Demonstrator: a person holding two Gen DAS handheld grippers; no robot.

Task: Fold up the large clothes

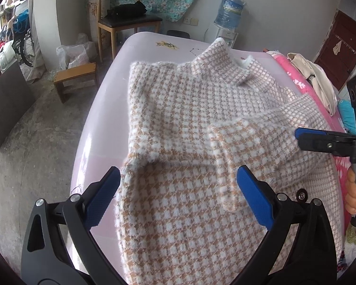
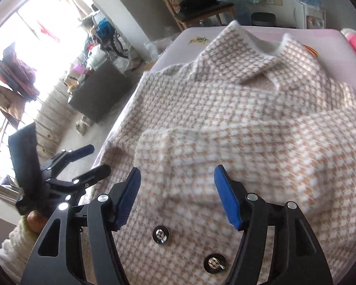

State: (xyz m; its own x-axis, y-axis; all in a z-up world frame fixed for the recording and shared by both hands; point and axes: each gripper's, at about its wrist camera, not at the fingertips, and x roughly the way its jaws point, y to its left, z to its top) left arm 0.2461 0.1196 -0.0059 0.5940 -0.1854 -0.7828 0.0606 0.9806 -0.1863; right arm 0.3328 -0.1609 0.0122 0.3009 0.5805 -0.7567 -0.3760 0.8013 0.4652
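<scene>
A fuzzy tan-and-white houndstooth jacket (image 1: 178,123) lies on a pale pink table (image 1: 99,128), collar at the far end. One sleeve (image 1: 230,147) is folded across its front. My left gripper (image 1: 178,190) is open and empty just above the jacket's lower left part. My right gripper (image 2: 178,190) is open and empty over the jacket (image 2: 225,123), near two metal snap buttons (image 2: 161,234). The right gripper also shows at the right edge of the left wrist view (image 1: 320,140); the left gripper shows at the left of the right wrist view (image 2: 83,161).
A wooden chair (image 1: 128,21) with dark clothing, a small wooden stool (image 1: 74,79), plastic bags and a water dispenser (image 1: 227,14) stand beyond the table. A pink blanket with beige cloth (image 1: 315,80) lies to the right. Concrete floor is on the left.
</scene>
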